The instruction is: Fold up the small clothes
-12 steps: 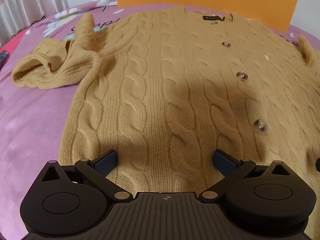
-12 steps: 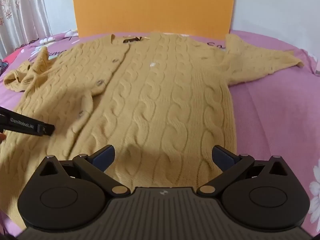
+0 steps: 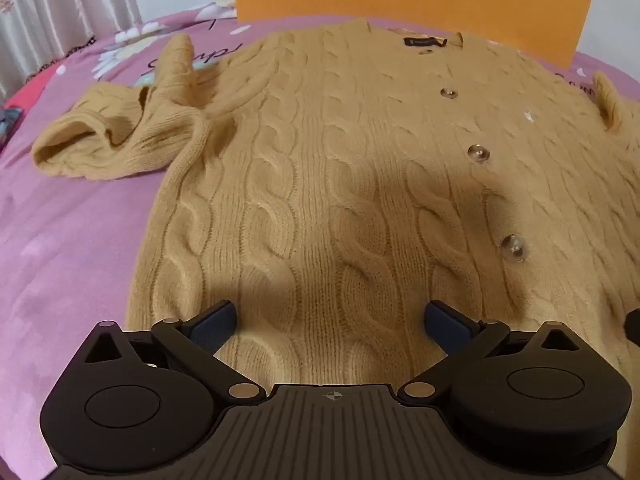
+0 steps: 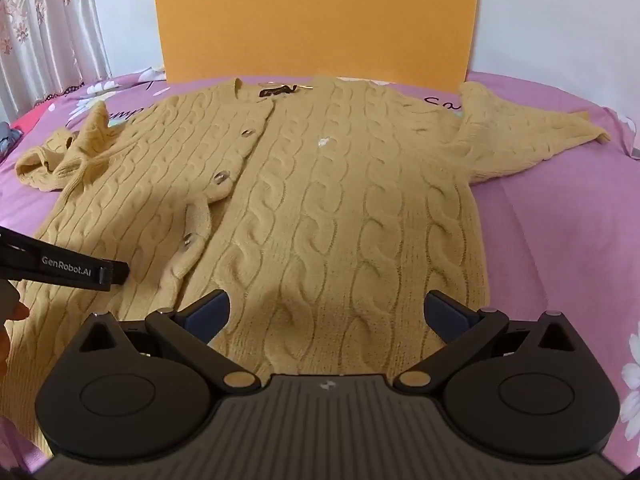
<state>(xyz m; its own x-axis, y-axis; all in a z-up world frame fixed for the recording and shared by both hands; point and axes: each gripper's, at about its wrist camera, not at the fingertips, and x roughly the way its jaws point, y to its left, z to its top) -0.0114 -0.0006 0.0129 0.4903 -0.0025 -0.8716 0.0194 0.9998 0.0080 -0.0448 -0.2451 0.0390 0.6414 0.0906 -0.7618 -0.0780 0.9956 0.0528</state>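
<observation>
A mustard cable-knit cardigan (image 3: 340,184) lies front up and buttoned on a pink bedsheet (image 3: 60,240); it also shows in the right wrist view (image 4: 328,208). Its left sleeve (image 3: 112,140) is bunched up beside the body. Its right sleeve (image 4: 532,136) is spread out to the right. My left gripper (image 3: 330,322) is open and empty over the hem on the left half. My right gripper (image 4: 326,314) is open and empty over the hem on the right half. The left gripper's body (image 4: 68,266) shows at the left edge of the right wrist view.
An orange board (image 4: 316,20) stands upright behind the collar. White curtains (image 4: 48,32) hang at the far left. The pink sheet (image 4: 560,240) has a flower print and shows bare on both sides of the cardigan.
Both grippers have barely moved; the right wrist view sits slightly closer to the hem. The cardigan lies as before.
</observation>
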